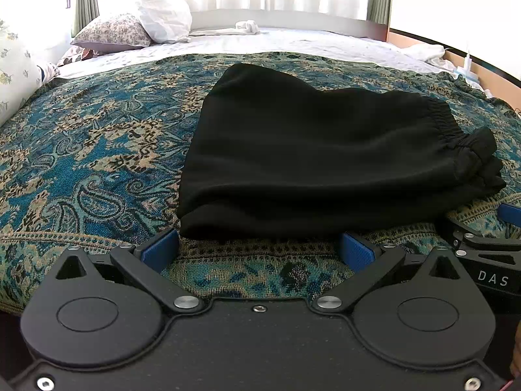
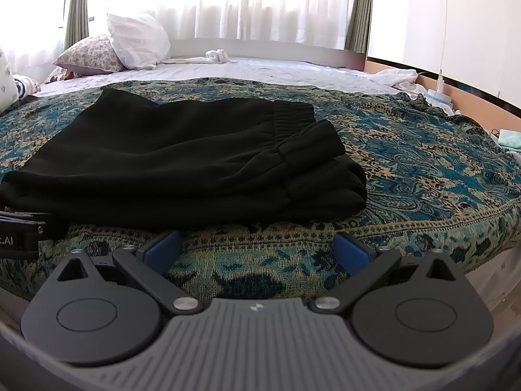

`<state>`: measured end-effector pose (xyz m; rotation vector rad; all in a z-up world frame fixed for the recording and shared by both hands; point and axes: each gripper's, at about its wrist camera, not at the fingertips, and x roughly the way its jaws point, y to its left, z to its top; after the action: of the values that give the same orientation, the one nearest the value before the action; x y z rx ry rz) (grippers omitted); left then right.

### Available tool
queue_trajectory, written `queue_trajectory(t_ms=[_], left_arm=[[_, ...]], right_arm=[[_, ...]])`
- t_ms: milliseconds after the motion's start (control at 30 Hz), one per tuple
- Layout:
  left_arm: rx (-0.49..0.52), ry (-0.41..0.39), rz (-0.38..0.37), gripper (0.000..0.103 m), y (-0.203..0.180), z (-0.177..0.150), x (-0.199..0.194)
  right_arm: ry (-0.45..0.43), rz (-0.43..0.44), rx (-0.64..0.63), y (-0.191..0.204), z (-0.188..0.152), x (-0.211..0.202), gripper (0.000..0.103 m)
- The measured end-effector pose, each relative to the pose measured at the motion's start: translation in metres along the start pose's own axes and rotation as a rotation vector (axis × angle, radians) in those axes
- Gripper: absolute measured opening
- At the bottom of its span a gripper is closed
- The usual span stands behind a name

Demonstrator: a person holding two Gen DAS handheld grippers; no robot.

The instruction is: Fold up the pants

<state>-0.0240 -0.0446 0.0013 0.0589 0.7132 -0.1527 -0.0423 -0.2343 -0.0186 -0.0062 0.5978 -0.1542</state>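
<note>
My left hand-held gripper (image 1: 259, 251) sits low over the near edge of the bed, its 2 blue pads (image 1: 159, 249) spread wide with nothing between them; the gap frames only the patterned blanket (image 1: 97, 150); I read that as a released, standing-off pose, since the pads stop just short of the pants (image 1: 325, 150) and touch no cloth. My right hand-held gripper (image 2: 257, 249) is in the same state, jaws apart and empty, level with the blanket and a little back from the hem of the pile; each camera catches a corner of the other tool at its edge, so the 2 are side by side, close together.

The pants lie on the blanket, near the front of the bed, already doubled into a compact black stack of several layers; the gathered waistband (image 2: 293, 114) lies at the right end, with another ruffled edge just below and in front of it, which suggests the legs were brought over towards the waist; the near edge is a rounded fold, which is why it sits plump rather than flat. I judge the fold as done or nearly so; at most a last smoothing or squaring of that right end remains, where the layers are slightly stepped.

Beyond the pants the blanket gives way to a white sheet (image 1: 293, 42); 2 pillows (image 2: 136, 42) lean at the far left by the curtained window, well apart from the work.
</note>
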Motion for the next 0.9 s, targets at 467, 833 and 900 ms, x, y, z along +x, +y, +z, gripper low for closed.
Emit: queue_trajectory(t_ms=[467, 833, 900], left_arm=[[-0.003, 0.003, 0.000, 0.103, 0.0009, 0.0002, 0.0004], [-0.004, 0.000, 0.008, 0.103, 0.0004, -0.0001, 0.0016], [-0.004, 0.000, 0.008, 0.103, -0.0002, -0.0001, 0.0017]], right_arm=[[0.000, 0.000, 0.000, 0.0001, 0.0001, -0.0002, 0.103], [-0.001, 0.000, -0.001, 0.0002, 0.0001, -0.0003, 0.103], [-0.001, 0.000, -0.001, 0.0002, 0.0001, -0.0003, 0.103]])
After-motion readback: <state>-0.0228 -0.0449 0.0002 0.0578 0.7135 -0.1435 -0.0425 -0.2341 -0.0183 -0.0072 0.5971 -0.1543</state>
